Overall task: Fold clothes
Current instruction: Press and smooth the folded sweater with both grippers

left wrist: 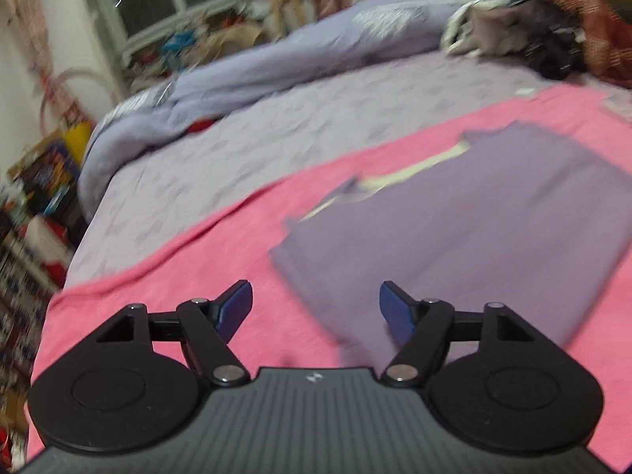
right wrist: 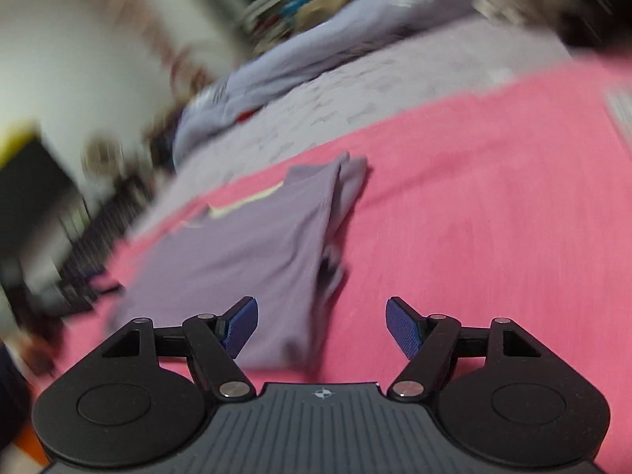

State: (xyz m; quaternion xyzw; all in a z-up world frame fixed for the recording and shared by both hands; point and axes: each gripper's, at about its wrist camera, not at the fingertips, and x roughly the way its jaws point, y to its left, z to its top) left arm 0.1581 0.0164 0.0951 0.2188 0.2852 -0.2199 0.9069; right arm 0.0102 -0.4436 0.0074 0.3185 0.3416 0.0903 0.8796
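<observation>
A purple garment [left wrist: 454, 233] with a pale yellow stripe lies flat, partly folded, on a pink blanket [left wrist: 221, 268] spread over the bed. My left gripper [left wrist: 316, 308] hovers open just above the garment's near left corner, nothing between its blue pads. In the right wrist view the same purple garment [right wrist: 245, 249] shows a folded edge running along its right side. My right gripper [right wrist: 322, 324] stands open over the garment's near right corner, holding nothing. Both views are blurred by motion.
A lilac bedsheet [left wrist: 245, 158] lies beyond the pink blanket, with a bunched pale blue duvet [left wrist: 300, 59] at the far side. A heap of mixed clothes [left wrist: 545, 31] sits at the far right. Cluttered shelves and boxes [left wrist: 35, 205] stand left of the bed.
</observation>
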